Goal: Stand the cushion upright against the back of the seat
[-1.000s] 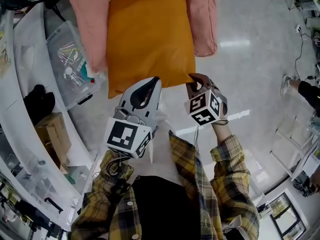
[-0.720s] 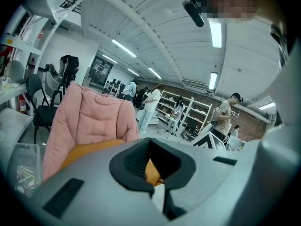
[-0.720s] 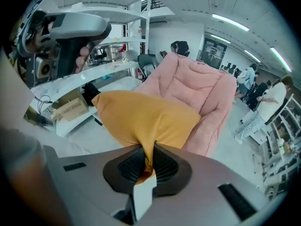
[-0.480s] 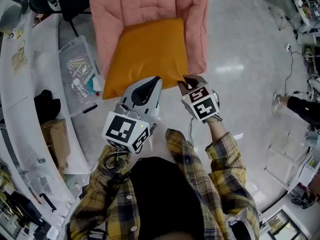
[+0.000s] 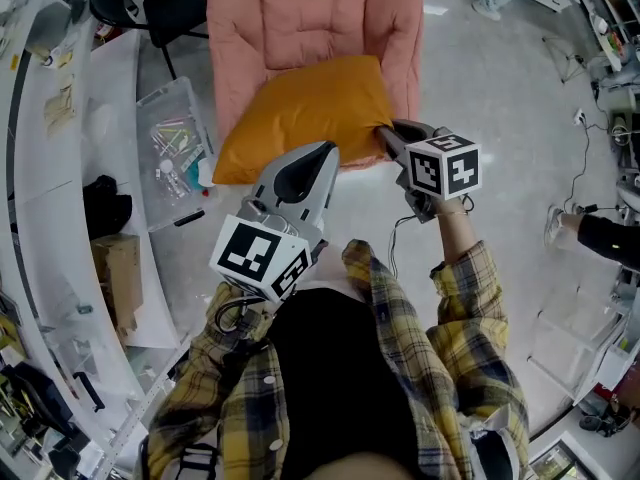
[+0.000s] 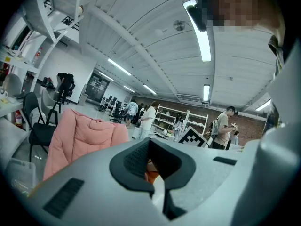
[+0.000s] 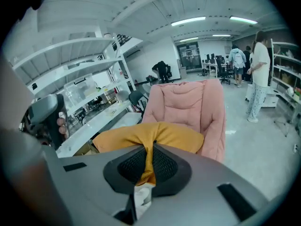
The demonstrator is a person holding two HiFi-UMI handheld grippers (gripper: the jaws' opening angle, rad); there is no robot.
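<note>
An orange cushion hangs tilted over the seat of a pink padded chair, its near edge raised. My left gripper is at the cushion's near edge. In the left gripper view only a sliver of orange cloth shows between its nearly closed pads. My right gripper is shut on the cushion's near right corner. In the right gripper view the orange cloth is pinched between the pads, and the cushion spreads out in front of the chair back.
A clear plastic bin of small parts sits on the floor left of the chair. A black chair stands behind it. A white curved bench with a cardboard box runs along the left. People stand far off in the room.
Both grippers have risen with the cushion, lifting its near edge off the seat. The right gripper has rolled, so its marker cube now faces up.
</note>
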